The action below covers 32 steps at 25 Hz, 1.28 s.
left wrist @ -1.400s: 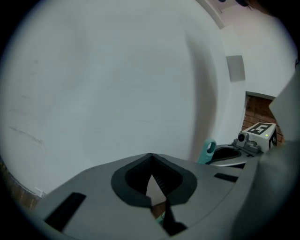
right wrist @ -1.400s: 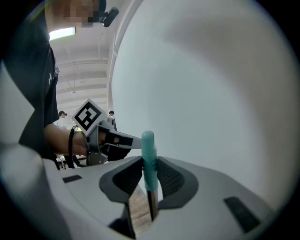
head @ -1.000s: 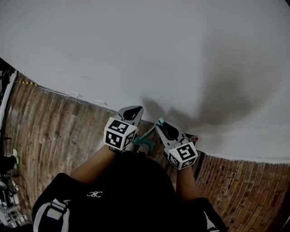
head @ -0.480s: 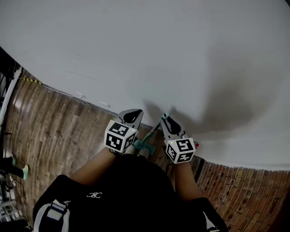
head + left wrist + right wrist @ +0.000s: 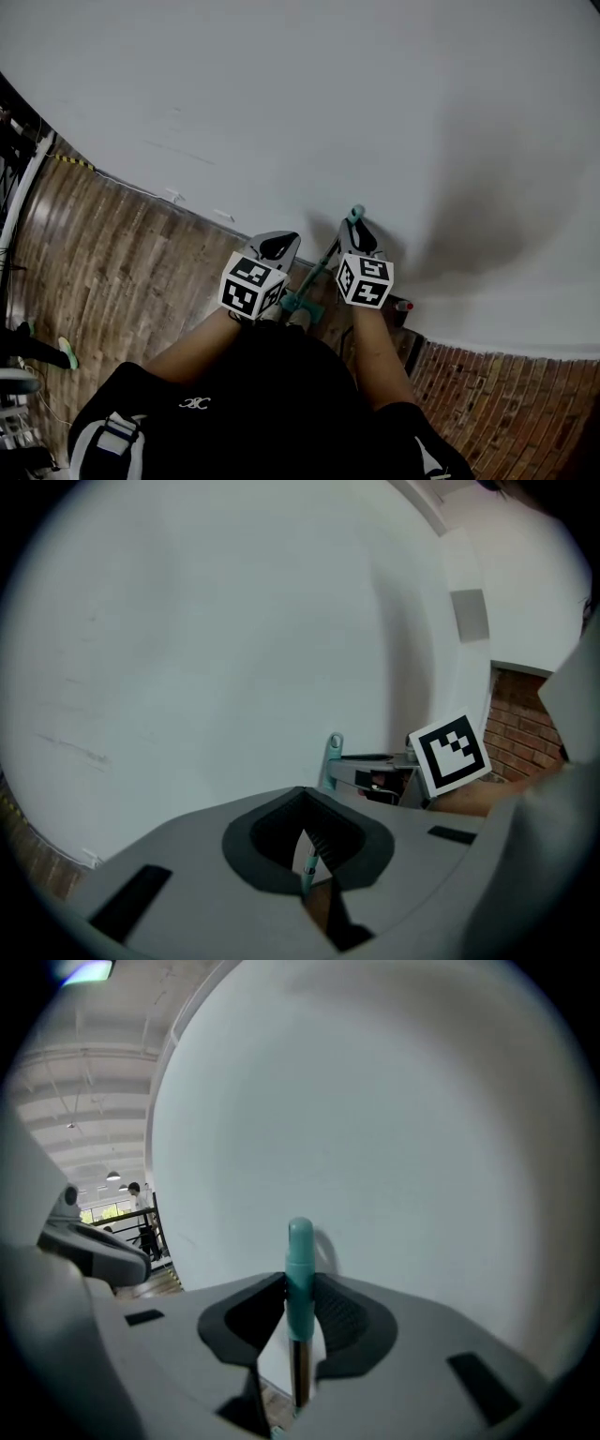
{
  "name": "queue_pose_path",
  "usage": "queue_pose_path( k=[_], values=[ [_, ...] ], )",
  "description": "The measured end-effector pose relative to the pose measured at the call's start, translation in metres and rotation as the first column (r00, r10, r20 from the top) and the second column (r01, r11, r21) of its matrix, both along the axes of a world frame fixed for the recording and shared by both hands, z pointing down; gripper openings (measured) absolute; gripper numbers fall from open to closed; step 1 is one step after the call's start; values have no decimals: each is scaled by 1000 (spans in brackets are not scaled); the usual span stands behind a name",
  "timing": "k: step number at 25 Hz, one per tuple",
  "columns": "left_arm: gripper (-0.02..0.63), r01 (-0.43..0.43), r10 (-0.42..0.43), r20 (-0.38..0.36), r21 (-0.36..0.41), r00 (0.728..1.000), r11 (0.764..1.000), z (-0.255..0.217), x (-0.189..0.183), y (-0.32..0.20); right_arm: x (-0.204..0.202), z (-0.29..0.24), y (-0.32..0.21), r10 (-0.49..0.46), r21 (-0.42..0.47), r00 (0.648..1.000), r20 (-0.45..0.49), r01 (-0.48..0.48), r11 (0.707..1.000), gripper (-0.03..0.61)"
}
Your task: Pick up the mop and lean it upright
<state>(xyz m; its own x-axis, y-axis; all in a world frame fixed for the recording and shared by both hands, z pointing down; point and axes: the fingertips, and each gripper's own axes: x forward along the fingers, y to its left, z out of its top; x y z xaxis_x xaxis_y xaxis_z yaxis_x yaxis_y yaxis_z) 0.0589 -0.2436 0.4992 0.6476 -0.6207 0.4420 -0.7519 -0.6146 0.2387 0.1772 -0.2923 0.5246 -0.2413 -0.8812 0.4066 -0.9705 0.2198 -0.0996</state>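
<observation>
Far left, the floor [image 5: 112,262] is worn wood planks, matte and streaky, running up to a smooth white wall [image 5: 328,112]. My left tongs [image 5: 303,806] are pressed together on nothing. They are grey plastic shells with dark ribbed pads, and they hang just left of the mop [image 5: 319,264], apart from it.

The mop is up off the floor and stands steeply. Its teal joint [image 5: 292,302] sits low by my feet, and the thin metal shaft climbs up and to the right. The rounded teal grip [image 5: 300,1241] at the top end is near the wall (its shadow falls right beside it, though I cannot tell if it touches). My right tongs [image 5: 300,1293] are pinching that grip just below its tip, one pad on either side of the smooth plastic. Right of them the floor turns to rough red brick [image 5: 497,394].

So I judge the picking up done and the raising nearly so. What is left is to settle the top against the wall, see that the low end will not slide on the planks, and let go.
</observation>
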Motion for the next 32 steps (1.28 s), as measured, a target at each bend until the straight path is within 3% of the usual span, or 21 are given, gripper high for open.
queue_pose_path(
  k=[9, 12, 15, 16, 17, 18, 24, 32],
  values=[
    [-8, -14, 14, -6, 3, 1000, 1000, -1, 0, 4, 1, 5, -4, 18, -28, 1000, 24, -17, 999, 107],
    [-8, -23, 23, -14, -1, 1000, 1000, -1, 1, 6, 2, 0, 5, 25, 5, 999, 31, -25, 1000, 187],
    [-8, -32, 31, -17, -4, 999, 999, 0, 2, 10, 7, -15, 18, 54, 62, 998, 33, -56, 997, 199],
    [-8, -36, 36, -18, -5, 999, 999, 1, 4, 11, 10, -22, 23, 67, 81, 997, 30, -70, 994, 159],
    [-8, -41, 40, -18, -7, 999, 999, 1, 5, 12, 13, -29, 28, 78, 100, 997, 27, -81, 992, 57],
    [-8, -46, 46, -19, -8, 999, 999, 2, 7, 13, 16, -37, 32, 85, 118, 996, 25, -87, 989, 15],
    [-8, -79, 79, -21, -1, 997, 997, 0, 19, 12, 24, -72, 58, 101, 174, 994, 48, -108, 979, 14],
    [-8, -111, 112, -26, 14, 993, 994, -6, 32, 2, 21, -68, 82, 99, 144, 994, 52, -106, 984, 14]
  ],
)
